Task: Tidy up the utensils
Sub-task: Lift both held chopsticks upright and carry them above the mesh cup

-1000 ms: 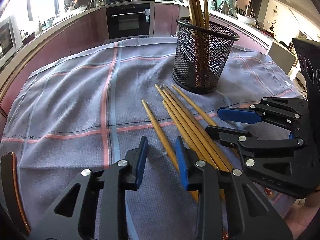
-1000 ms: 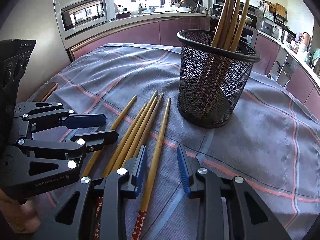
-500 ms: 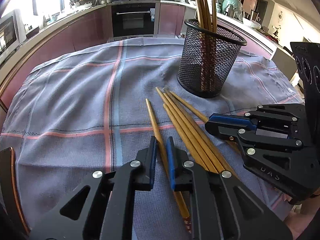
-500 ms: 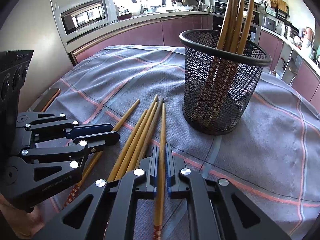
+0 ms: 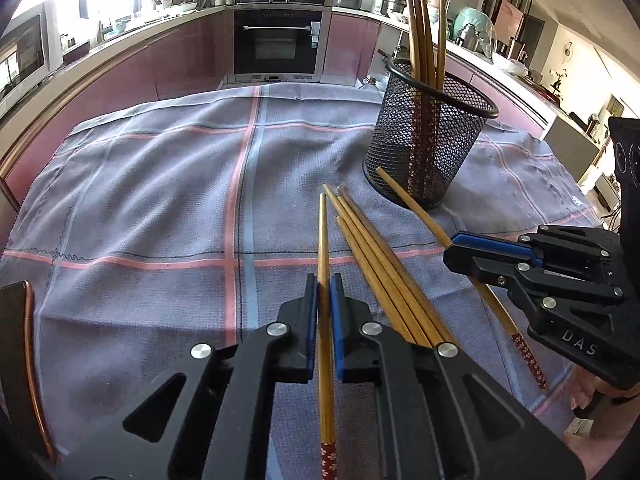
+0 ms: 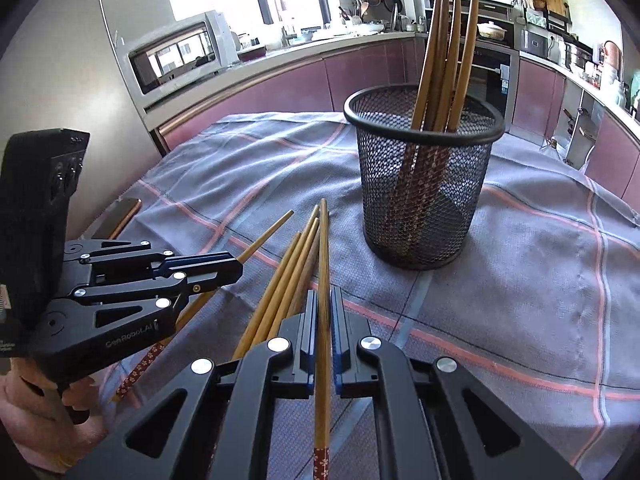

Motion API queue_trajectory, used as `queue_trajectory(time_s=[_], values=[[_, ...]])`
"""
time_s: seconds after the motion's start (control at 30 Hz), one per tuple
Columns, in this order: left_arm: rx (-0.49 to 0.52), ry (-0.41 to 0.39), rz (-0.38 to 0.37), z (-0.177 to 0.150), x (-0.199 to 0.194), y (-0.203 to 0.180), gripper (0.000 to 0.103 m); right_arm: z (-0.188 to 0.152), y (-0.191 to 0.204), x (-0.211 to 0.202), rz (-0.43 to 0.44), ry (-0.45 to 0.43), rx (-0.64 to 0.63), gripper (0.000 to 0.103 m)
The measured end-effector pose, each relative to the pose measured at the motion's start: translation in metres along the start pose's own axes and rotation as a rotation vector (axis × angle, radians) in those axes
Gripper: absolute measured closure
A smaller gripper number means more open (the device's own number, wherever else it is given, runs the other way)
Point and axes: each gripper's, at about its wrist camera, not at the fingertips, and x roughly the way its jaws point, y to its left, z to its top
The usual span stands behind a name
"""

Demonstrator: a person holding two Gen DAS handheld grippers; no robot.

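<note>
The left tool is clamped on a single wooden chopstick. Its long axis runs along the tool's own line, the plain tapered tip pointing away toward the far side of the table, the red flower-patterned end back under the tool body. The right tool is likewise closed on another chopstick, lined up with its fingers, tip aimed toward the mesh holder and patterned end trailing behind. Between the two tools, three loose chopsticks lie side by side on the checked cloth, tips fanning toward the holder. The black mesh holder stands upright on the cloth just beyond them, with several chopsticks standing in it, leaning, thin ends up.
</note>
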Motion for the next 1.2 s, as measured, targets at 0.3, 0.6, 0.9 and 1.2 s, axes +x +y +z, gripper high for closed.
queue_trajectory(time_s=[0.3,0.6,0.9,1.2], values=[[-0.013,-0.052,-0.074,0.006,-0.029,0.005,0.096,0.003,0.002,-0.030,0.027,-0.083,0.000,0.098],[-0.005,-0.116,-0.166,0.014,-0.063,0.002,0.096,0.008,-0.007,-0.059,0.038,-0.169,0.041,0.098],[-0.005,-0.171,-0.231,0.020,-0.091,0.001,0.096,0.011,-0.015,-0.081,0.034,-0.240,0.064,0.098],[-0.001,-0.225,-0.254,0.026,-0.115,0.001,0.096,0.015,-0.022,-0.097,0.030,-0.291,0.073,0.098]])
